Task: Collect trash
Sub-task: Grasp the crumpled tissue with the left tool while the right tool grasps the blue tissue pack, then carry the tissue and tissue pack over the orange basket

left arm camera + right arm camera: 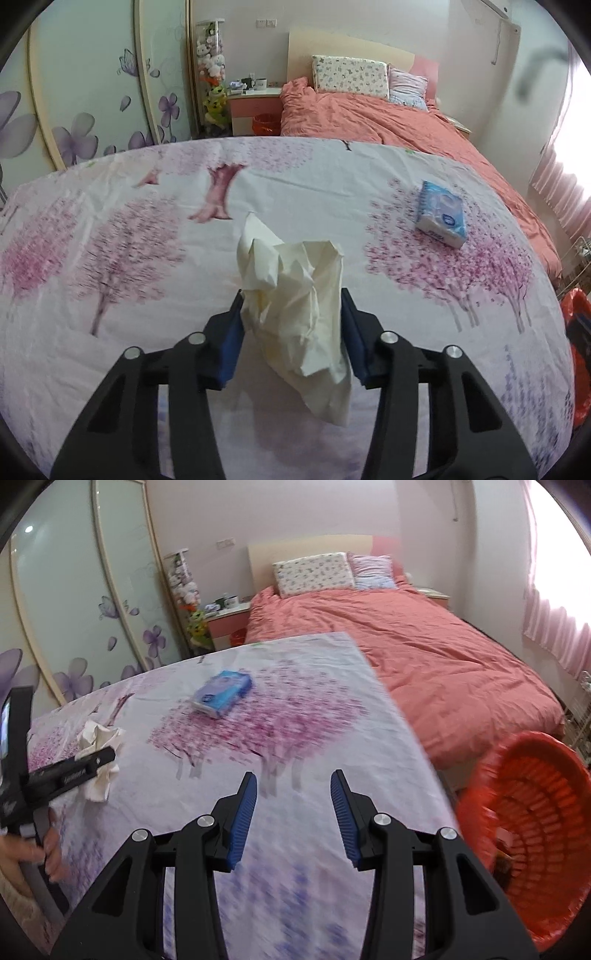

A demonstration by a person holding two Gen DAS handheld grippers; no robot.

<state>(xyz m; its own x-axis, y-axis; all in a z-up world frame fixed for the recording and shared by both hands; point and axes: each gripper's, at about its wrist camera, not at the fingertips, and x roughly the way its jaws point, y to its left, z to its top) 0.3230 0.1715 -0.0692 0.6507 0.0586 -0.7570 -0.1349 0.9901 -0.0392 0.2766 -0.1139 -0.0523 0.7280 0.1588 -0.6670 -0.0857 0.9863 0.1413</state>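
Cream tissue paper (pixel 295 306), crumpled into a loose wad, is clamped between the blue pads of the left gripper (pixel 291 325); both pads press against its sides, and its lower end hangs below the fingers. In the right wrist view the same wad (pixel 99 738) is seen at the far left, held just over the tablecloth (pixel 303 709), a white cloth printed with pink blossom trees. Whether the wad touches the cloth cannot be told. Part of a hand (pixel 50 853) is seen on the left gripper's handle.

Nothing is held between the blue ribbed pads of the right gripper (pixel 293 805), which stand apart over the tablecloth near its right edge. A blue tissue pack (pixel 441 214) lies flat on the cloth, well apart from both grippers. An orange slatted waste basket (pixel 532 830) is seen beyond the table's right edge, tilted towards the camera, with something dark inside that cannot be identified. A bed with a salmon duvet (pixel 406 642) is seen behind the table.
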